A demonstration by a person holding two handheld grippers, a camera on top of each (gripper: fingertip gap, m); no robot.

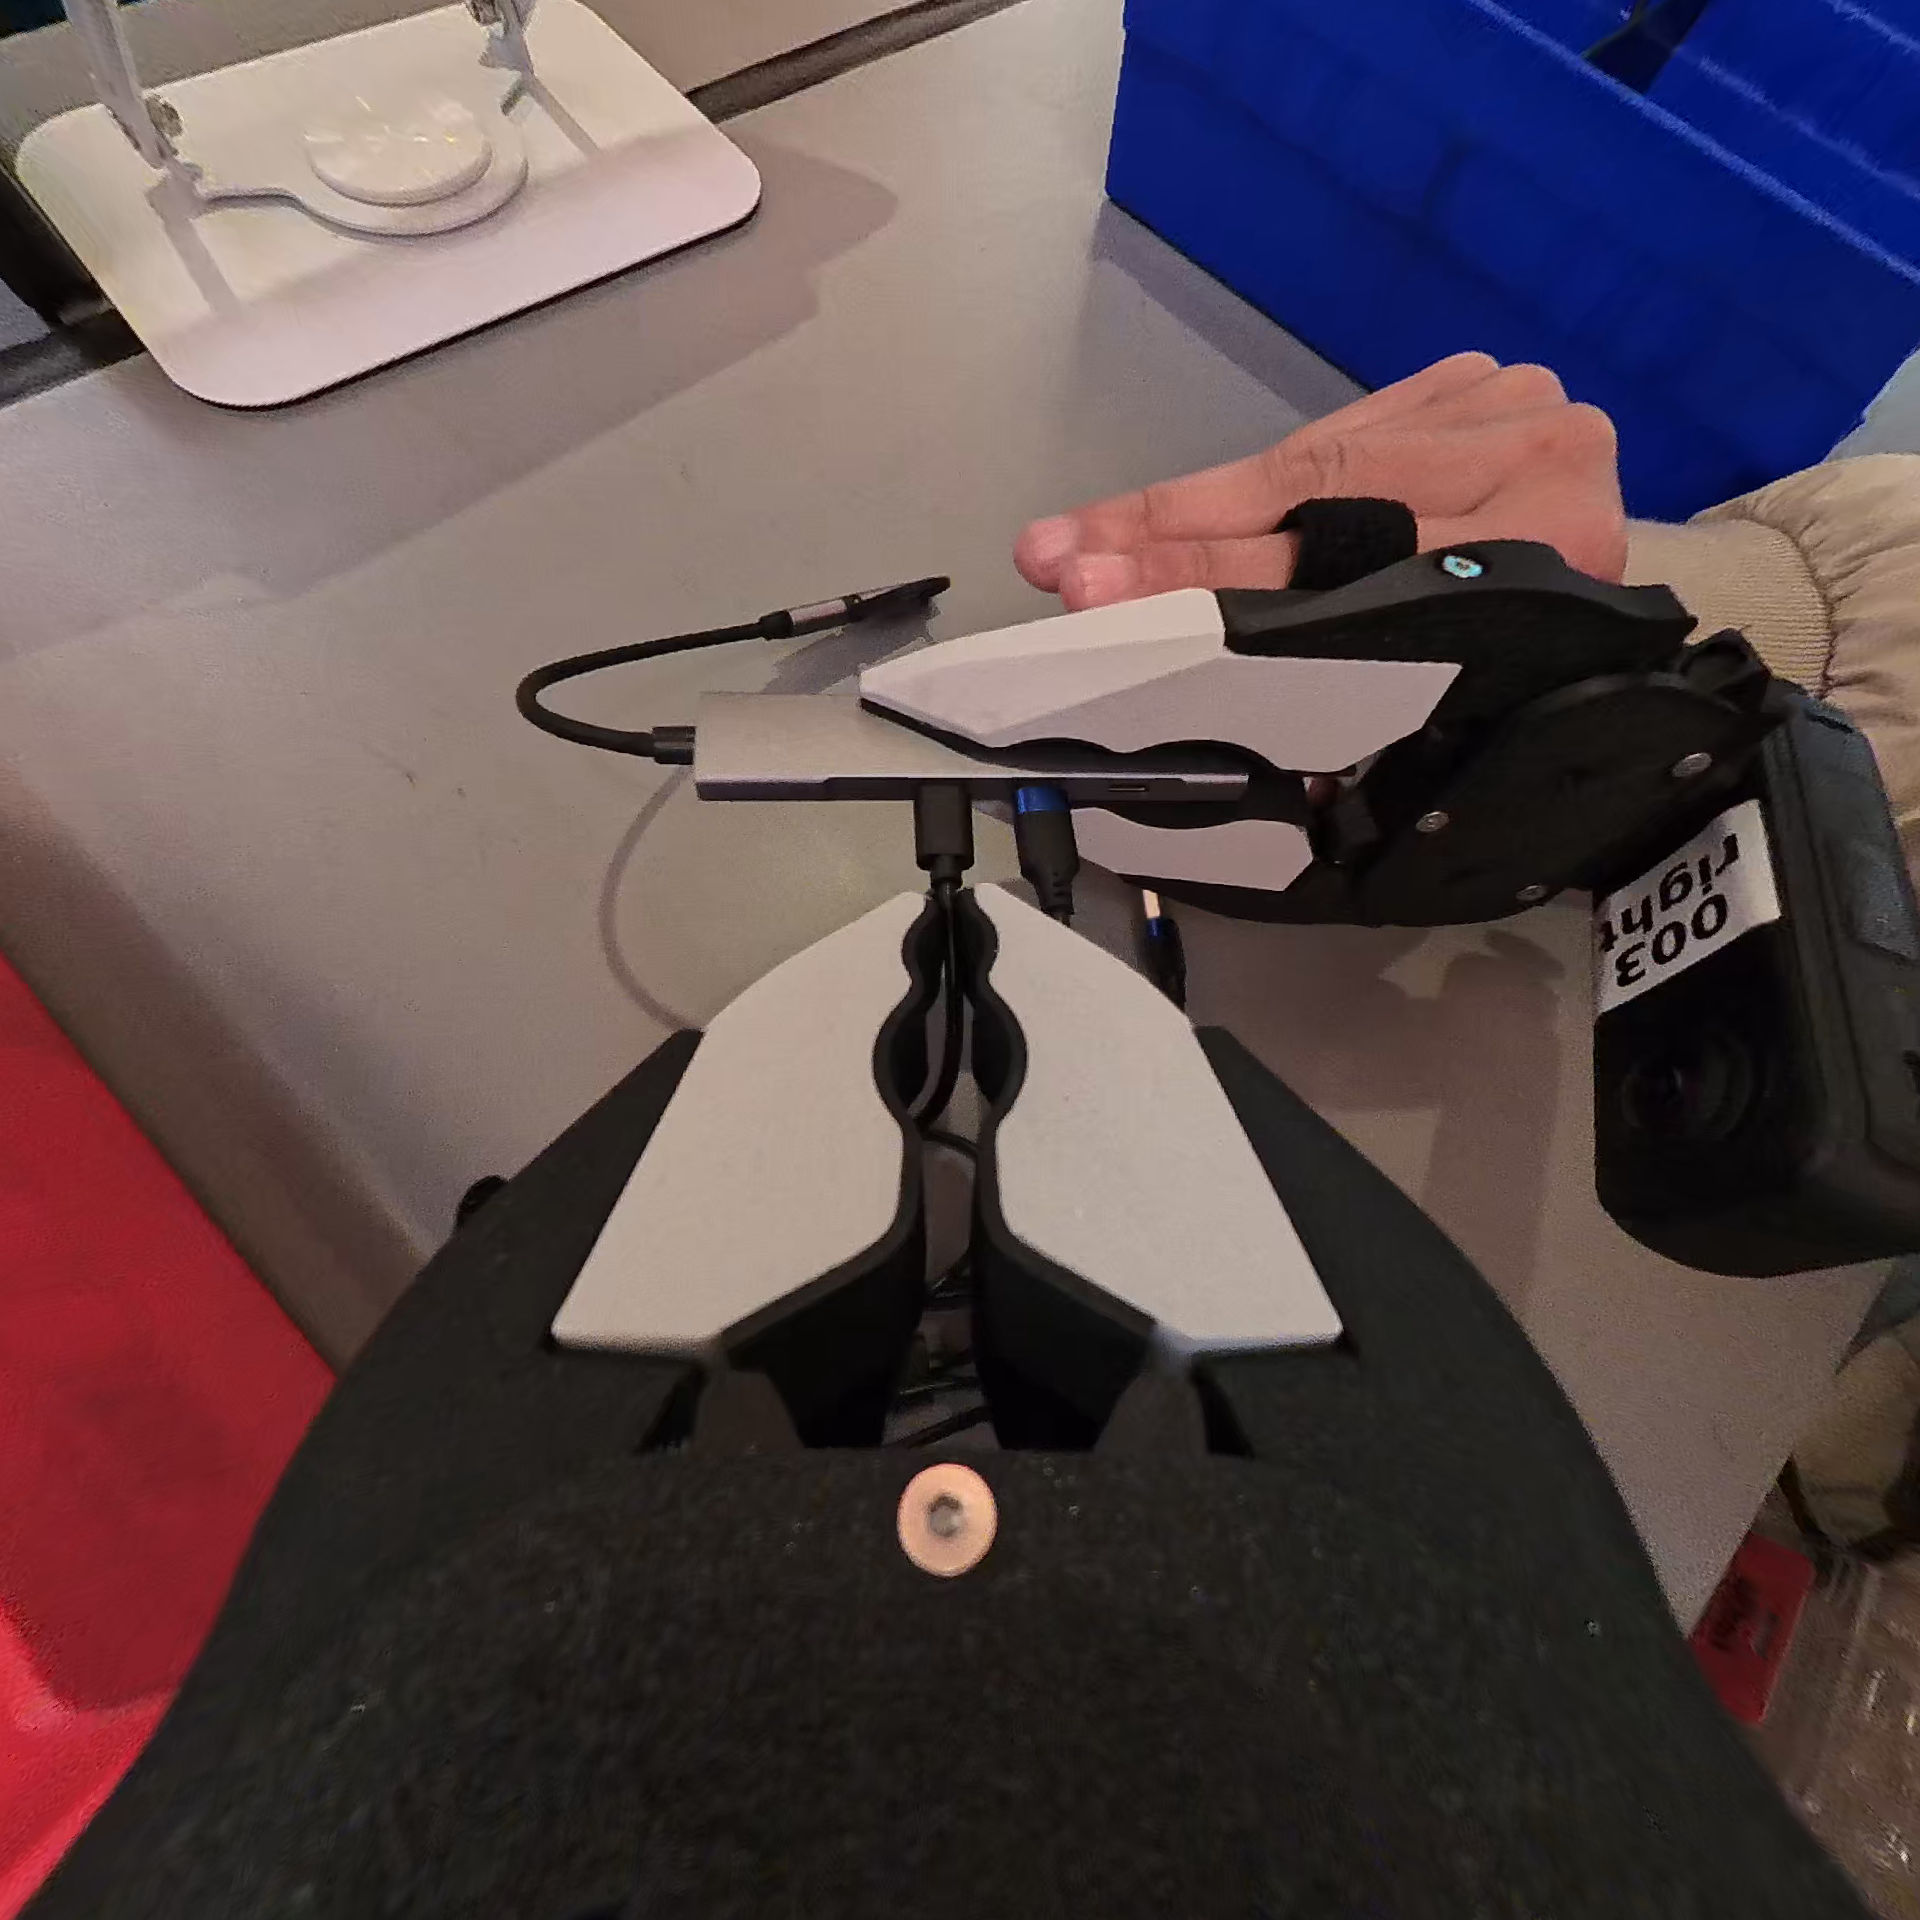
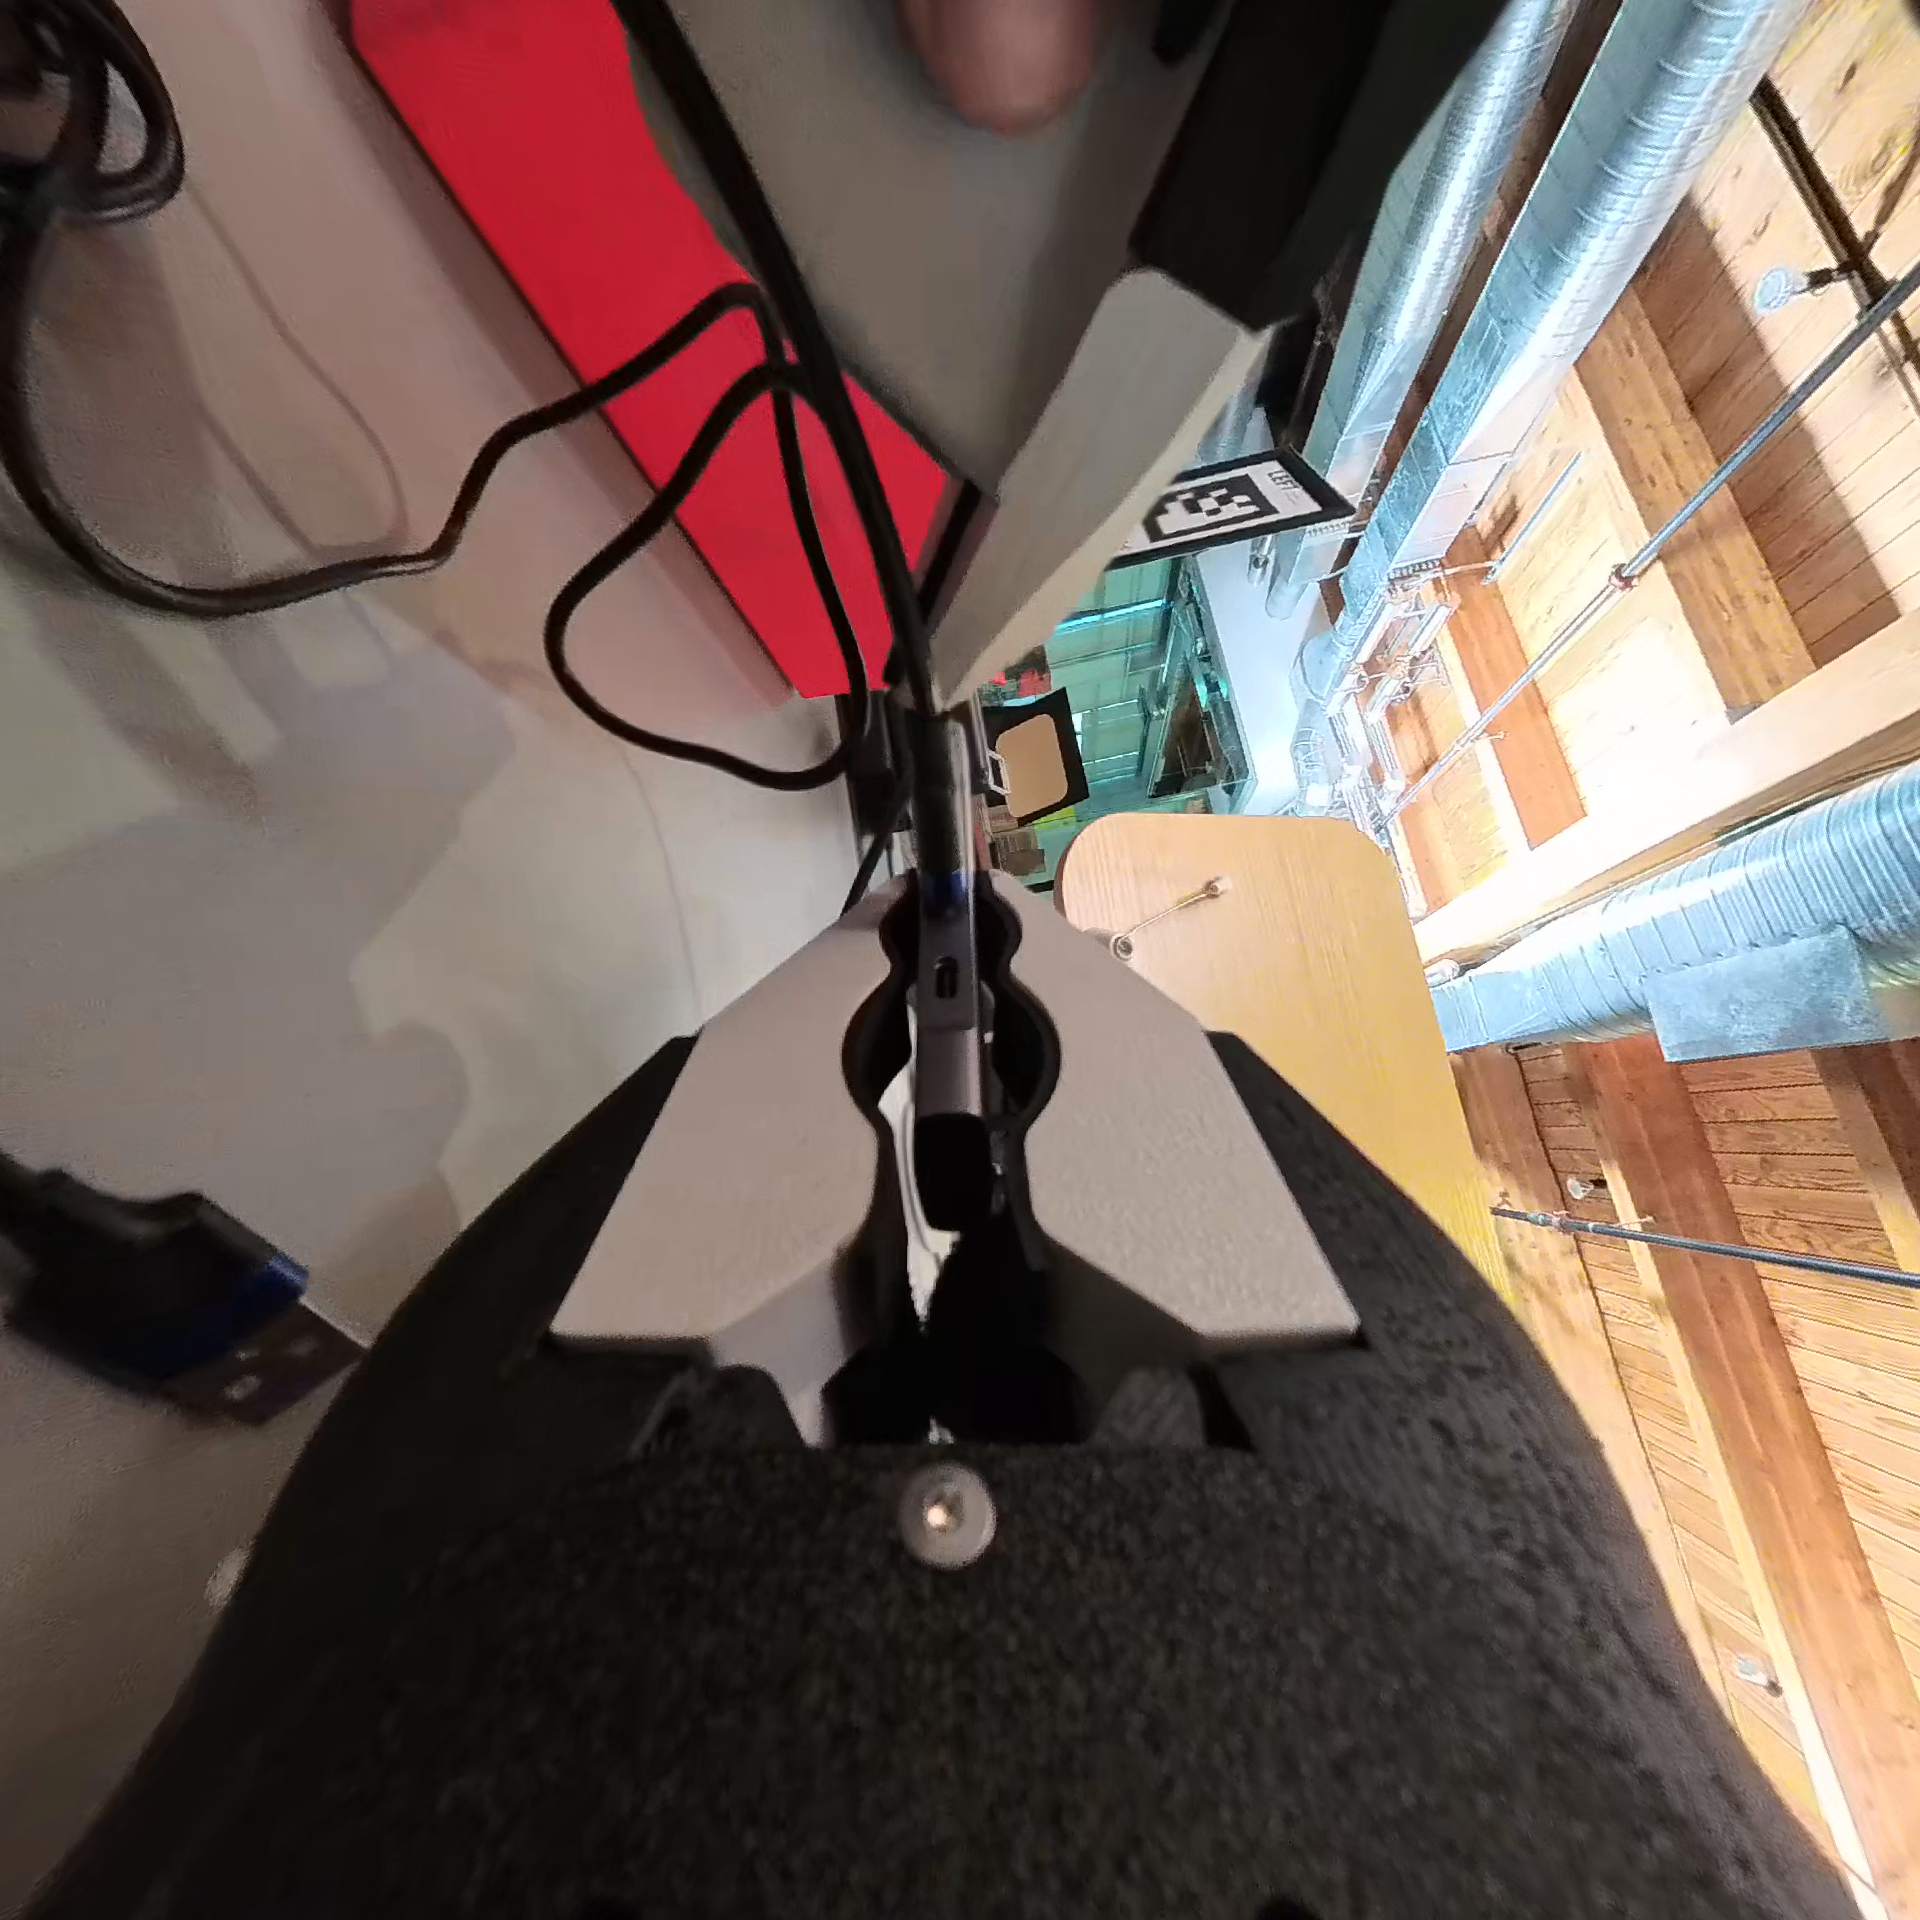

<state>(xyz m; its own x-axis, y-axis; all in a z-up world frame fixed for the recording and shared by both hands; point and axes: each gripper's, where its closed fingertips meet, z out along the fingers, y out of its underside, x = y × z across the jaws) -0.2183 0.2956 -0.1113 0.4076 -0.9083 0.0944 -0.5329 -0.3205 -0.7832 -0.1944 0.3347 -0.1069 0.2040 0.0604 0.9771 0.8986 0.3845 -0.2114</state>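
A flat grey hub [image 1: 790, 743] is held level above the grey table [image 1: 416, 831]. My right gripper [image 1: 977, 764] comes in from the right and is shut on it, one finger above and one below. My left gripper [image 1: 951, 902] is shut on a thin black cable [image 1: 948, 997] just behind its black plug [image 1: 943, 826], which sits at the hub's near edge. A blue-tipped plug [image 1: 1039, 805] sits in the port beside it. In the right wrist view my right gripper [image 2: 948, 899] clamps the hub [image 2: 948, 1003] edge-on, with the left gripper's finger [image 2: 1049, 447] beyond.
The hub's own short lead ends in a plug [image 1: 862, 605] hanging free. A loose blue connector [image 1: 1164, 940] lies on the table, also low left in the right wrist view [image 2: 208, 1309]. A blue bin [image 1: 1455, 208] stands back right, a white stand base [image 1: 384, 208] back left, a red mat [image 1: 104, 1299] left. About 5 centimeters separates my left fingertips from my right.
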